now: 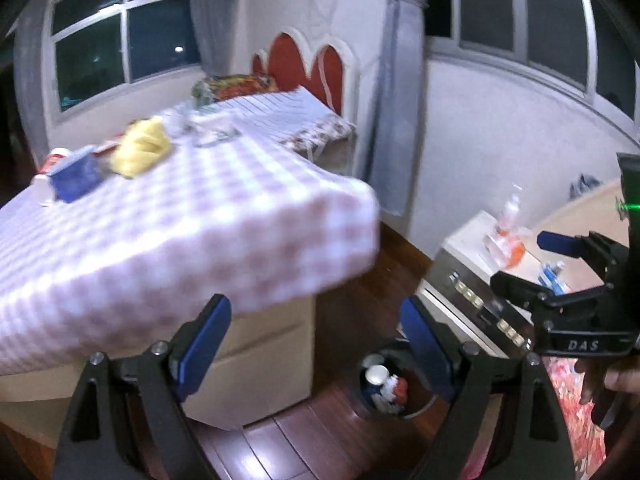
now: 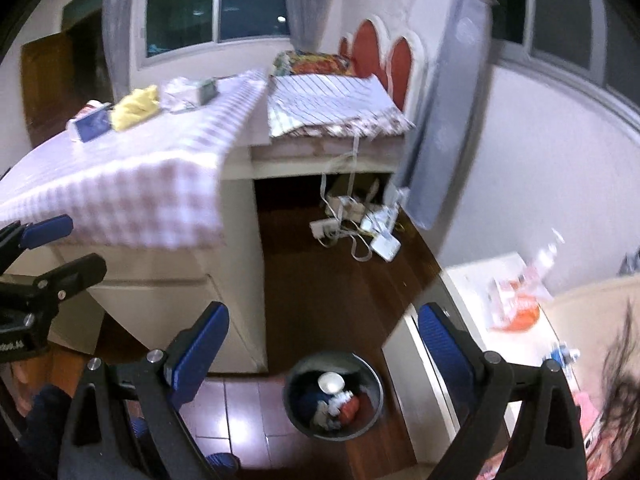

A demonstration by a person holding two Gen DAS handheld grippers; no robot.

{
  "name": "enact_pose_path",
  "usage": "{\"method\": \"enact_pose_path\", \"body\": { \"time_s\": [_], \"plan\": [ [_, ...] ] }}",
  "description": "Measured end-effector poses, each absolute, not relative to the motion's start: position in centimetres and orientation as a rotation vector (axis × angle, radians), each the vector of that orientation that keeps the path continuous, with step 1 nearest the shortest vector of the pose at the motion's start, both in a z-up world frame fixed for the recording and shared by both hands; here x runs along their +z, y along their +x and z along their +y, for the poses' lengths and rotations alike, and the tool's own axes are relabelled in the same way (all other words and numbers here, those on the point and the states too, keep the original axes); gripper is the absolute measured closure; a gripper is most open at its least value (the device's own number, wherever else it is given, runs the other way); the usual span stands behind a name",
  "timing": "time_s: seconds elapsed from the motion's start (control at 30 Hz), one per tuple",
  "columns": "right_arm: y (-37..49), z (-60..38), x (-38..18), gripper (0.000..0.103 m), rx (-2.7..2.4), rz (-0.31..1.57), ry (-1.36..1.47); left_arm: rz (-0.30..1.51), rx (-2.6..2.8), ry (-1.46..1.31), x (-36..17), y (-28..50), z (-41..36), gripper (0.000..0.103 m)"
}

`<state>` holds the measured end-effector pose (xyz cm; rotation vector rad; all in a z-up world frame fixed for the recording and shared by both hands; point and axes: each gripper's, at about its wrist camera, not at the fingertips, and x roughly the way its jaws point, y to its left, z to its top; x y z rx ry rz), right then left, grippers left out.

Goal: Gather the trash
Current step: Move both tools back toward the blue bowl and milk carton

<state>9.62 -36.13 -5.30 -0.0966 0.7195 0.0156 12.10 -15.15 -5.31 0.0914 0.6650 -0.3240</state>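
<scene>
Plainly, the left wrist view shows a pause between pickups. The left gripper hangs in the air off the corner of the tabletop, its fingers spread wide with nothing between them. Through the gap, low on the wooden floor, sits the trash bin with a few items already inside, among them something white and something red. Up on the checked cloth lie the things that look left to collect: a crumpled yellow wrapper, a blue carton and some clear plastic — all blurred, so I cannot say exactly what each is. The right gripper shows at the right edge, well apart from the tabletop.

From the right wrist view the picture matches. The right gripper hovers above the trash bin, fingers wide apart and empty, the bin's contents visible between them. The yellow wrapper and blue carton sit at the far side of the tabletop, well apart from both tools. The left gripper shows at the left edge, beside the hanging cloth.

My judgement: some trash is binned and more remains, so the next move calls for carrying one open gripper up over the tabletop — likely the left, being nearer — and closing on the yellow wrapper or the carton.
</scene>
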Motion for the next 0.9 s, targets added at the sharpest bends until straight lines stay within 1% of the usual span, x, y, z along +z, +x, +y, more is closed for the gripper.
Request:
{"method": "enact_pose_path", "body": {
  "time_s": [0.17, 0.43, 0.7, 0.83, 0.9],
  "plan": [
    [11.8, -32.0, -2.8, 0.006, 0.068, 0.682, -0.094, 0.633, -0.257, 0.061, -4.0, 13.0, -10.8, 0.015],
    [14.6, -25.3, -0.5, 0.006, 0.131, 0.643, -0.111, 0.6, -0.162, 0.006, -2.6, 14.6, -3.1, 0.015],
    [19.1, -20.7, 1.6, 0.006, 0.225, 0.611, -0.032, 0.582, -0.038, -0.04, -1.6, 17.1, 4.4, 0.015],
    [22.3, -18.3, 1.8, 0.006, 0.246, 0.627, -0.024, 0.61, 0.0, -0.071, -1.8, 19.1, 7.5, 0.02],
    [23.9, -17.1, 1.7, 0.006, 0.246, 0.643, -0.036, 0.623, 0.016, -0.076, -1.7, 20.5, 8.6, 0.02]
  ]
}}
